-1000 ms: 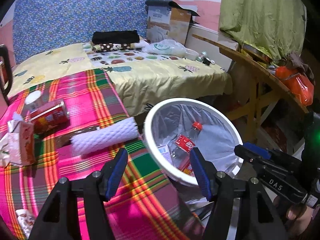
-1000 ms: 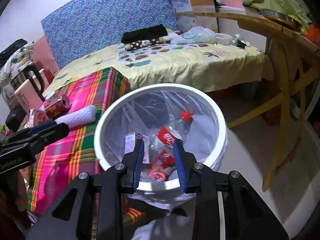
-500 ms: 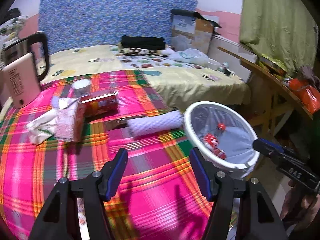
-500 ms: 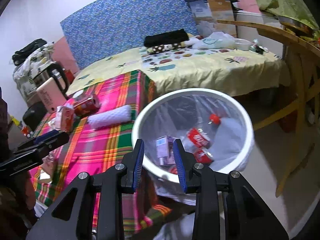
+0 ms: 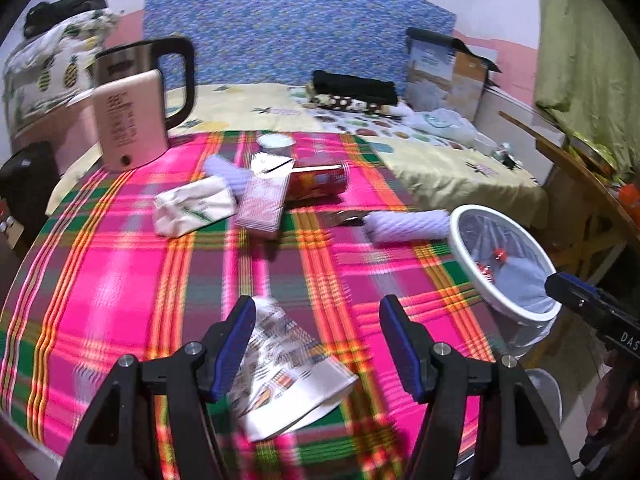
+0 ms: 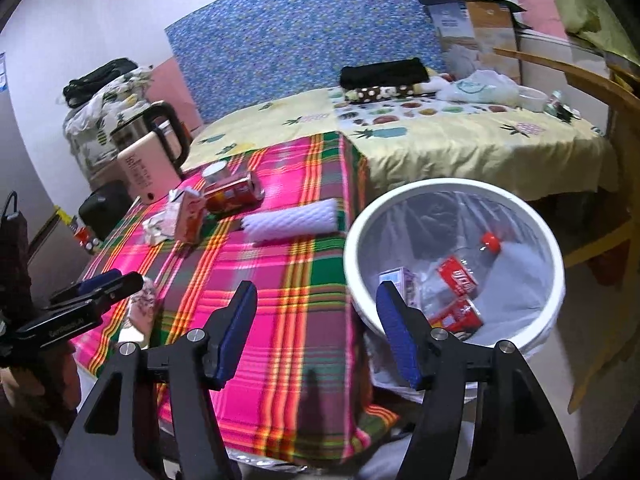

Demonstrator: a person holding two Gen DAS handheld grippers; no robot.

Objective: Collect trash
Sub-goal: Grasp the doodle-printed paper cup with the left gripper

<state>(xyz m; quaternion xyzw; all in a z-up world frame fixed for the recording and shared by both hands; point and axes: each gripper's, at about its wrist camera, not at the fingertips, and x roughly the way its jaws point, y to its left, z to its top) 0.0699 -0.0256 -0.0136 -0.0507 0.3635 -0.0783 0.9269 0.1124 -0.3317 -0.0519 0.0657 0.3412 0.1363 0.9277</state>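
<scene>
trash on the plaid bench [image 5: 120,272]: printed wrapper [image 5: 288,364] beneath left tongs [image 5: 318,344], gaping, empty. red can [image 5: 320,178], foam sleeve [image 5: 408,226] farther off. right tongs [image 6: 316,330] have just been opening, nothing between, beside the white bin [image 6: 400,196] holding a bottle [image 6: 464,264].

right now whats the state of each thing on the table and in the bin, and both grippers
left gripper: open, holds nothing, over a printed wrapper lying flat
right gripper: jaws have just been opening, nothing between them
bin: upright, lined, part filled
bottle: in the bin, red cap on
red can: on its side
kettle: upright
foam sleeve: lying flat
pink carton: top torn open
</scene>
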